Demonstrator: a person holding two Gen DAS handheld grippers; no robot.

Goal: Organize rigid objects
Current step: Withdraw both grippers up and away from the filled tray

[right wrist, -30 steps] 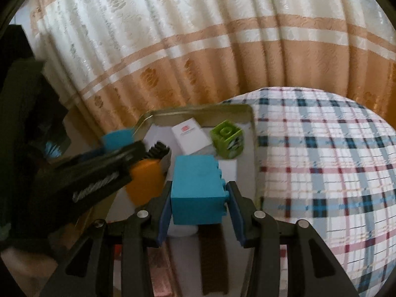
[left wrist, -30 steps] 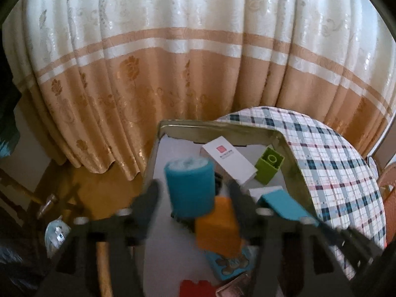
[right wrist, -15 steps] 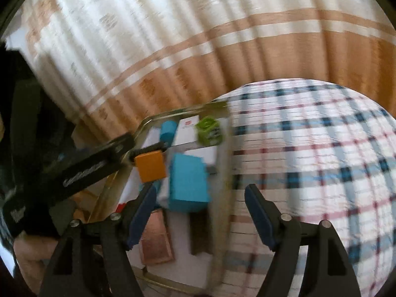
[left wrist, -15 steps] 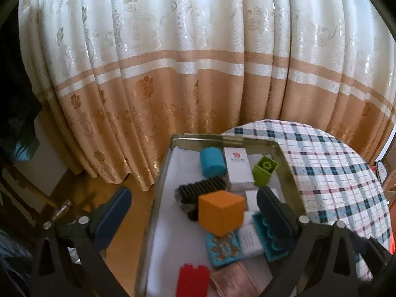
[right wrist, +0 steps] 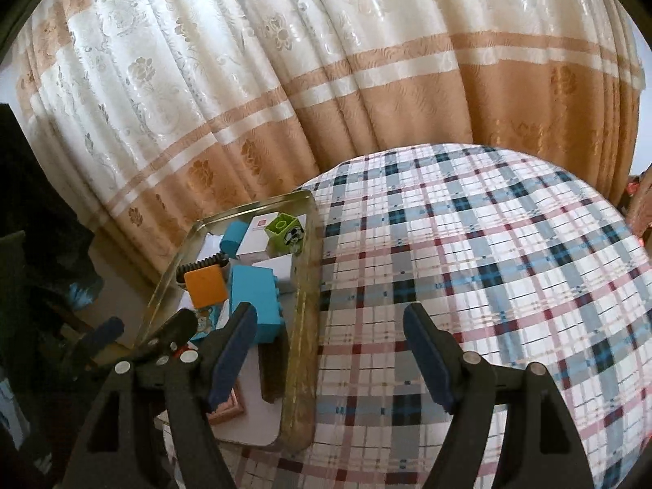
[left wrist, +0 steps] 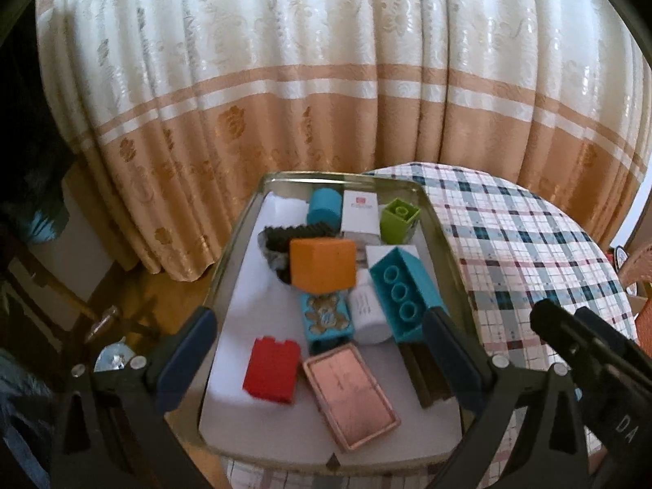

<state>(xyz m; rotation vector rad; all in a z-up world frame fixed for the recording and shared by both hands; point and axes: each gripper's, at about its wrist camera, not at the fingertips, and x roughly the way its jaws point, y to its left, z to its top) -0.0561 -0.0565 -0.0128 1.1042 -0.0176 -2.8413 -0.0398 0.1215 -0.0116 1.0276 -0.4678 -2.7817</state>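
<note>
Both drops look done, I reckon: my left gripper (left wrist: 322, 350) is spread as wide as it goes w/ nothing between the pads, hanging above the metal tray (left wrist: 240, 240). My right gripper (right wrist: 330, 350) is wide open too, jaws have just been opening, nothing in them; it sits over the plaid tablecloth (right wrist: 489, 265) just beside the tray's right rim.

Task's stuff is all in the tray: teal cylinder (left wrist: 324, 208) at the far end next to a white box (left wrist: 358, 214) and green block (left wrist: 399, 220); orange cube (left wrist: 322, 263) perched on a black ribbed piece (left wrist: 285, 236); teal stud brick (left wrist: 403, 291) leaning on a white bottle (left wrist: 366, 313); bear tile (left wrist: 326, 320), red brick (left wrist: 271, 368), copper tin (left wrist: 350, 391), dark brown bar (left wrist: 424, 375) nearer me.

Next, prob: find whatever's left outside. Cloth in view is bare, so I can't tell if anything remains. If I go back in to tidy, approach from above, pads wide.

In the way: the pile is crowded, cube and brick sit tilted and could topple; tray rim blocks low sideways entry; my two grippers are close together.
</note>
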